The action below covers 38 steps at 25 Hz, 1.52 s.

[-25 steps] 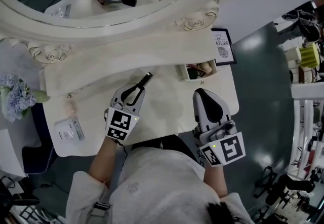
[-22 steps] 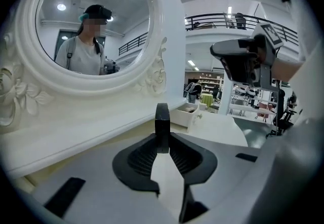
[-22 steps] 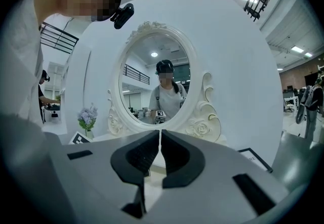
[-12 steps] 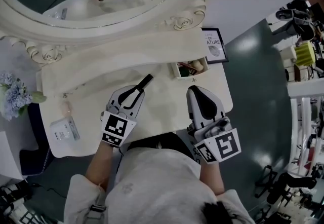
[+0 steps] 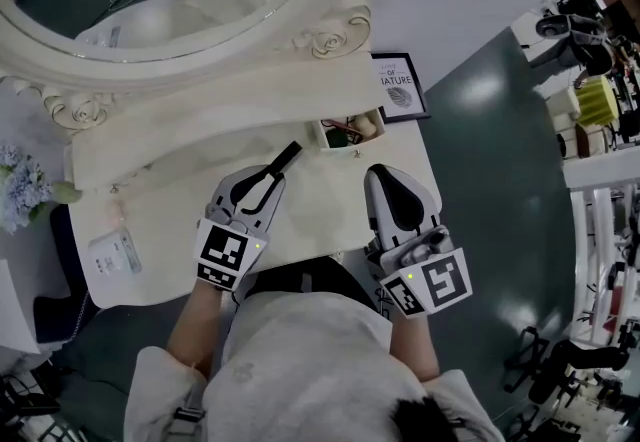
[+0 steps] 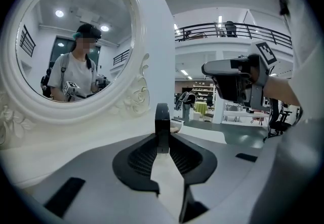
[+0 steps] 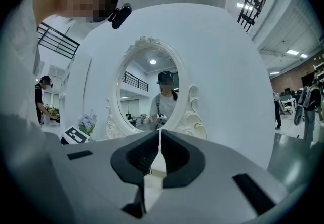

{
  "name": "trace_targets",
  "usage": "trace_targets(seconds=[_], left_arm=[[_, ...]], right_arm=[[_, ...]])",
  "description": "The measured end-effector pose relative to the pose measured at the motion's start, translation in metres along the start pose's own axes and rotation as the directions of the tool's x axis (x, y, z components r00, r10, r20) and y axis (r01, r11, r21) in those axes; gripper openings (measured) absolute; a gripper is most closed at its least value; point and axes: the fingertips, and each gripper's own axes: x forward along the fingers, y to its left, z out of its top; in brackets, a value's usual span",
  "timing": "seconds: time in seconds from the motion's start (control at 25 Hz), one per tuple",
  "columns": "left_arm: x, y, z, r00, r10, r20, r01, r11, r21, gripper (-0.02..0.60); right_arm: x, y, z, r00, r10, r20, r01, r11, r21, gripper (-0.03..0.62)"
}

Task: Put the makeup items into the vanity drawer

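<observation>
The left gripper [image 5: 270, 170] is clamped on a slim black makeup tube [image 6: 162, 125]. The tube sticks out past the gripper's tips above the white table [image 5: 310, 212], pointing toward the small open drawer [image 5: 345, 143] below the oval mirror [image 5: 150, 0]. Near it, the right gripper [image 5: 386, 178] has its jaws pressed together with nothing between them. A framed print [image 5: 397, 88] sits just beyond the drawer.

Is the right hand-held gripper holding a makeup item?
No, the right hand-held gripper has its jaws closed together with nothing between them.
</observation>
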Motion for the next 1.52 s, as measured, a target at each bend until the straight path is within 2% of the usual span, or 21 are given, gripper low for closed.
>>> trace_targets(seconds=[0.52,0.8,1.12,1.32,1.52], left_arm=[[0.038,-0.052,0.019,0.999,0.033,-0.017,-0.032,0.999,0.027,0.091],[0.059,-0.065,0.02,0.997,0.054,-0.052,-0.051,0.997,0.055,0.091],[0.085,-0.062,0.017,0.985,0.117,-0.127,-0.095,0.982,0.164,0.091],[0.105,-0.062,0.011,0.966,0.15,-0.212,-0.088,0.957,0.276,0.091],[0.124,-0.057,0.007,0.935,0.205,-0.291,-0.083,0.921,0.381,0.091]], right_arm=[[-0.039,-0.051,0.015,0.999,0.034,0.027,-0.035,0.999,0.016,0.026],[-0.051,-0.07,0.017,0.997,0.066,0.037,-0.067,0.997,0.03,0.026],[-0.064,-0.091,0.015,0.996,0.077,0.038,-0.079,0.996,0.04,0.026],[-0.07,-0.101,0.015,0.996,0.081,0.038,-0.083,0.996,0.044,0.026],[-0.073,-0.111,0.014,0.996,0.084,0.039,-0.085,0.995,0.046,0.026]])
